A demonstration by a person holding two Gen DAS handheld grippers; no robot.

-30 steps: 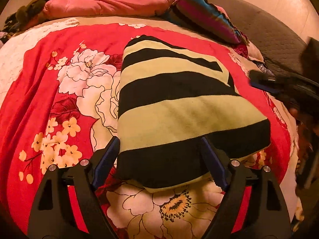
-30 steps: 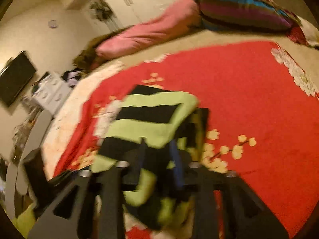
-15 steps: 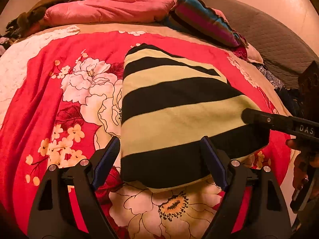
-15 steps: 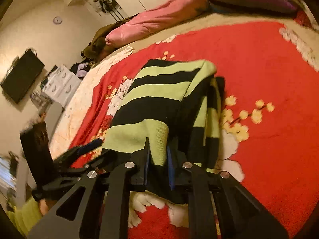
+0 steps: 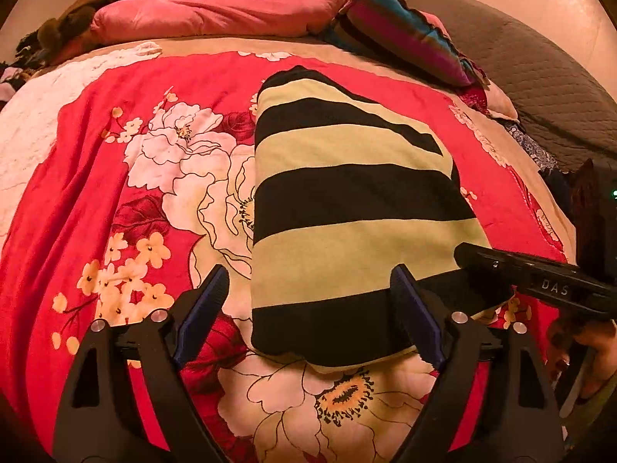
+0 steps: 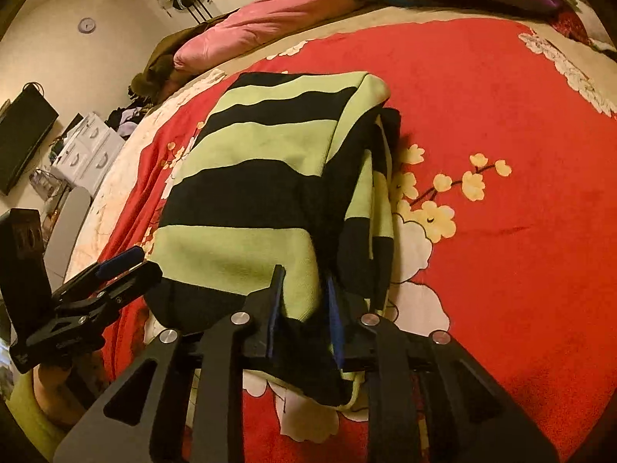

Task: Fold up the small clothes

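A black and pale-green striped garment (image 5: 347, 200) lies folded on the red floral bedspread (image 5: 115, 177); it also shows in the right wrist view (image 6: 270, 162). My left gripper (image 5: 308, 297) is open, its fingers on either side of the garment's near edge, holding nothing. My right gripper (image 6: 302, 308) is shut on the garment's near corner, which bunches between its blue pads. The right gripper enters the left wrist view (image 5: 532, 277) from the right, at the garment's right side. The left gripper shows in the right wrist view (image 6: 115, 266) at the garment's left edge.
A pink duvet (image 5: 216, 11) and a striped pillow (image 5: 405, 34) lie at the head of the bed. A grey quilted cover (image 5: 540, 88) lies at the right. A dark screen (image 6: 23, 135) and white drawers (image 6: 85, 150) stand beyond the bed's left side.
My right gripper has lowered the held fold of the garment onto the rest and come nearer to the bed. The left gripper has stayed open at the near edge.
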